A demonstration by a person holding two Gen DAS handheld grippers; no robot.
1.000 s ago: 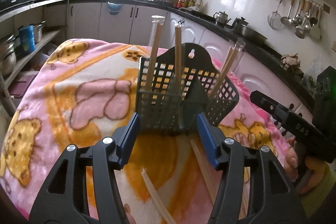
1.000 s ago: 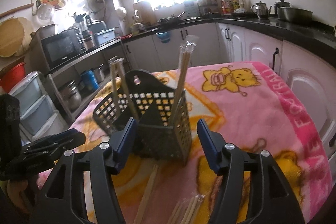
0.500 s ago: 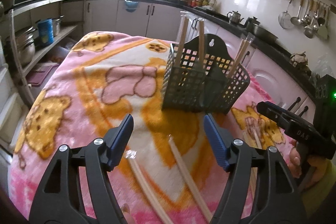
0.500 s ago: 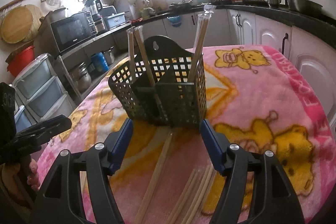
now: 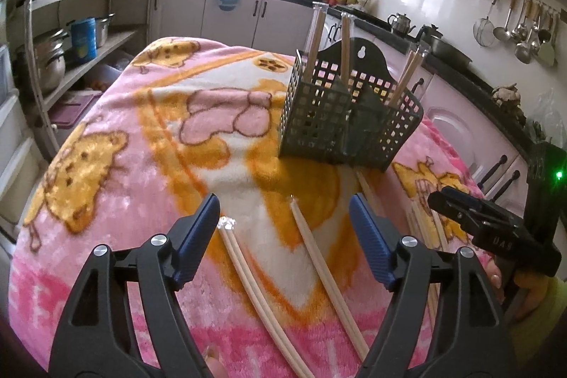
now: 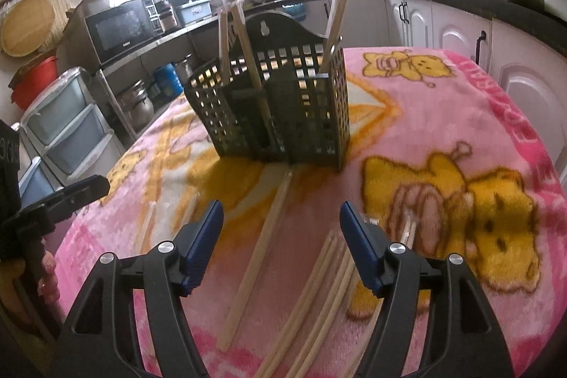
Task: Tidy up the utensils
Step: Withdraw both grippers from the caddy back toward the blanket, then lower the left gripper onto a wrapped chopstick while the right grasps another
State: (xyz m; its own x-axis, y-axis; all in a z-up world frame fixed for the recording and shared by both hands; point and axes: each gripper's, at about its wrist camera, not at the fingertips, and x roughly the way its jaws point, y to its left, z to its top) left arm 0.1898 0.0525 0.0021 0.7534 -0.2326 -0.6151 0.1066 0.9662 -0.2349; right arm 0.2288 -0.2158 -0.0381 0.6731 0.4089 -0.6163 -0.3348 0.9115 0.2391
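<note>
Three wrapped chopstick pairs (image 5: pixel 317 41) stood in the dark basket (image 5: pixel 349 126); several more (image 6: pixel 319 289) lay loose on the blanket-covered surface (image 5: pixel 117 144), perhaps five pairs. Left claw (image 5: pixel 283 236) and right claw (image 6: pixel 280 236), just widened, gaped empty.

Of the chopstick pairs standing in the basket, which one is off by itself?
The pair leaning in the basket's right compartment in the left view; the other two pairs stand together at the left.

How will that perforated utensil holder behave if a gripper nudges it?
The utensil holder looks like thin perforated plastic, so probably light and easily slid. Tall wrapped chopsticks lean out above its rim, so it may tip. The fleece blanket may snag its base.
</note>
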